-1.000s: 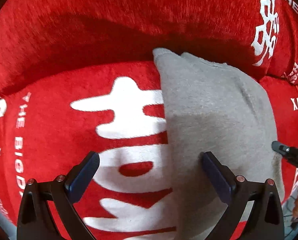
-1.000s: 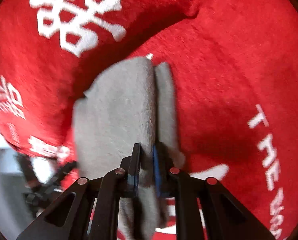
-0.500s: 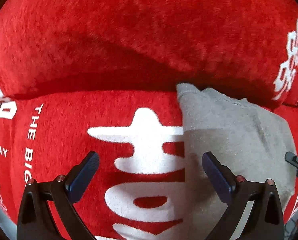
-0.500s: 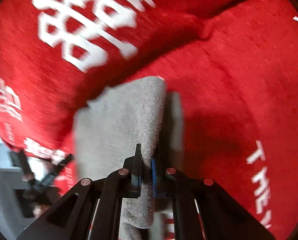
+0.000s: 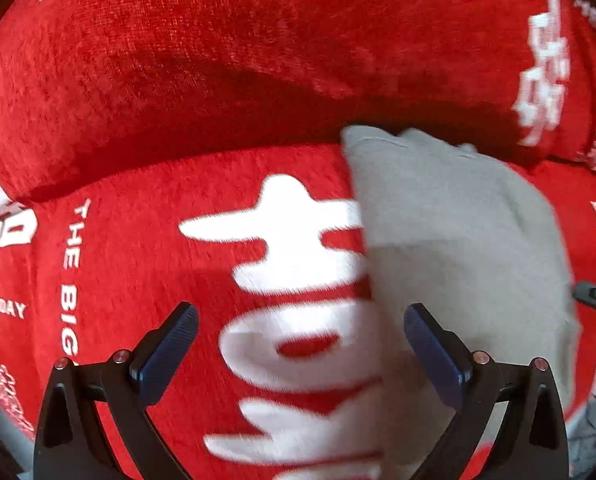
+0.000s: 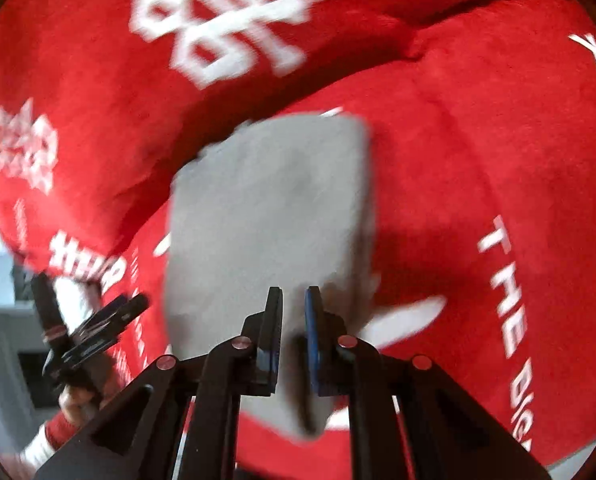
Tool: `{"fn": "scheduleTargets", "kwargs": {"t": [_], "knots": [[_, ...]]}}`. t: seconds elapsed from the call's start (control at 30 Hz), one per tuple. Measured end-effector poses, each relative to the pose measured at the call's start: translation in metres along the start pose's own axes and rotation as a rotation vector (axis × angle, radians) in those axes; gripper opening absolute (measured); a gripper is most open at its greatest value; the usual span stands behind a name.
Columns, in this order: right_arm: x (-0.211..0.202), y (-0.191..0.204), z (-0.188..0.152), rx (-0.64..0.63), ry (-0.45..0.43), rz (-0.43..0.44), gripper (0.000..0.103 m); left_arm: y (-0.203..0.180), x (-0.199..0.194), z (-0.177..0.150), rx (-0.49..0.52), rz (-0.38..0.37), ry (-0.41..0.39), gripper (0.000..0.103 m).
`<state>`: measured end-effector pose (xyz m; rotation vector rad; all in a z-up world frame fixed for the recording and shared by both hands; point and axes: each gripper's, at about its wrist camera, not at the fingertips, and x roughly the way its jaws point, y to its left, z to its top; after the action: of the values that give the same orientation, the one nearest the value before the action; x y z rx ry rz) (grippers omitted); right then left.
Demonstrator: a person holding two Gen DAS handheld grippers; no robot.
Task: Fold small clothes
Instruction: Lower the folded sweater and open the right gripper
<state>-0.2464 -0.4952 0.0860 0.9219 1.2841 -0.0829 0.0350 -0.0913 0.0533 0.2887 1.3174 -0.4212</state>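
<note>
Step in hand, as judged: mid-fold. The grey garment [image 6: 270, 216] lies on the red printed blanket [image 6: 478, 168], its far edge at the crease where the blanket rises into a padded ridge.

Right gripper [image 6: 294, 332]: jaws narrow, just eased open a little, grey cloth between them and seemingly pinched at the near edge; that edge hangs lifted off the blanket.

Left gripper [image 5: 302, 344]: jaws wide, holding nothing, hovering over the white lettering just beside the garment's edge; one pad overlaps grey cloth in view, contact uncertain.

Next move, as judged: carry the lifted edge across to the far edge, lay it flat, release. The left gripper could pin the cloth meanwhile. Motion blur limits detail.
</note>
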Motion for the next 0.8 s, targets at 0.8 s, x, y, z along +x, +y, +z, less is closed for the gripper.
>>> {"fn": "scheduleTargets", "kwargs": {"t": [0.8], "knots": [[0.037, 0.002, -0.079, -0.005, 0.059, -0.212, 0.0, -0.023, 0.02, -0.078, 0.046, -0.075, 0.114, 0.103]]}}
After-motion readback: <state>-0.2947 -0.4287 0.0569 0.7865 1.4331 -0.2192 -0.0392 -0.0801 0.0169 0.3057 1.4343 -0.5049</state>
